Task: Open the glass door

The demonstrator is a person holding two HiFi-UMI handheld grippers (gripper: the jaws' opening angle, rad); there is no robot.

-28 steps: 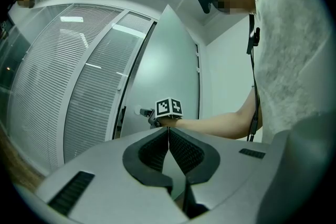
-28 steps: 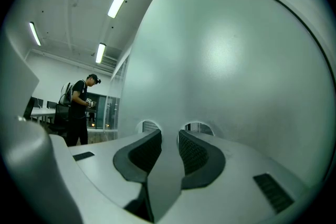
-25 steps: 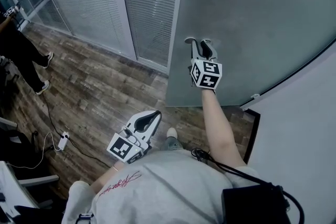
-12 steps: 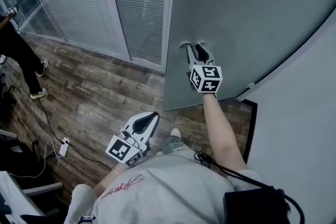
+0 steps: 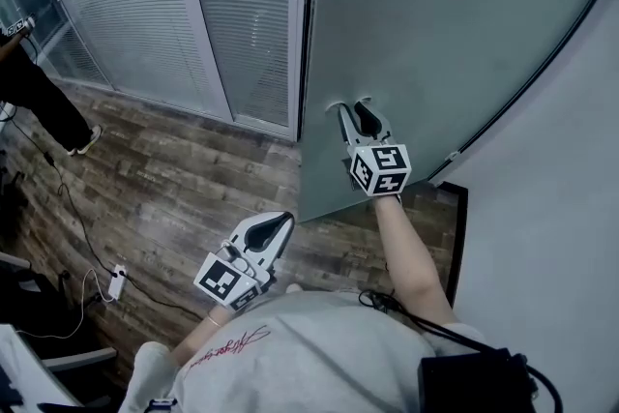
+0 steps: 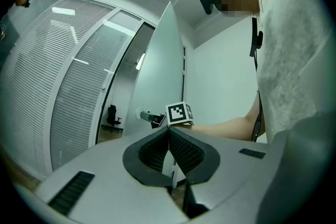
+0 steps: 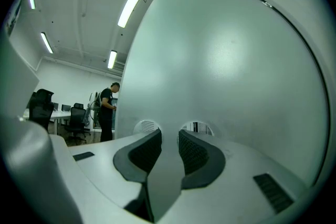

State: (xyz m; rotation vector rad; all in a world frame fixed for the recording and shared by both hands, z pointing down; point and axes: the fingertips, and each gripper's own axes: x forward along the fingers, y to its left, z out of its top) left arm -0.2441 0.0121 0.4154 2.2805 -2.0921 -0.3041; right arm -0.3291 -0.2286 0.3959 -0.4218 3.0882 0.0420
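The frosted glass door (image 5: 445, 14) stands partly swung toward me, with a dark gap along its left edge. My right gripper (image 5: 354, 108) is shut on the door handle (image 5: 338, 105), a grey metal bar about mid-height near that edge. In the right gripper view the door handle (image 7: 167, 176) fills the space between the two dark pads of the right gripper (image 7: 169, 136), and the door (image 7: 226, 60) fills the view behind. My left gripper (image 5: 288, 220) hangs low near my body, shut and empty. Its own view shows the left gripper (image 6: 168, 128) with the tips meeting, and the door (image 6: 160, 71) beyond.
A glass wall with blinds (image 5: 126, 5) runs left of the door. A white wall (image 5: 551, 208) lies on the right. The wooden floor (image 5: 164, 169) carries a cable and power strip (image 5: 117, 282). A person (image 5: 34, 92) stands far left; another person (image 7: 107, 110) stands past the door edge by office chairs (image 7: 39, 107).
The door has swung toward me, and a dark gap has opened along its left edge. My right gripper came back with the handle. The left gripper has shifted slightly.
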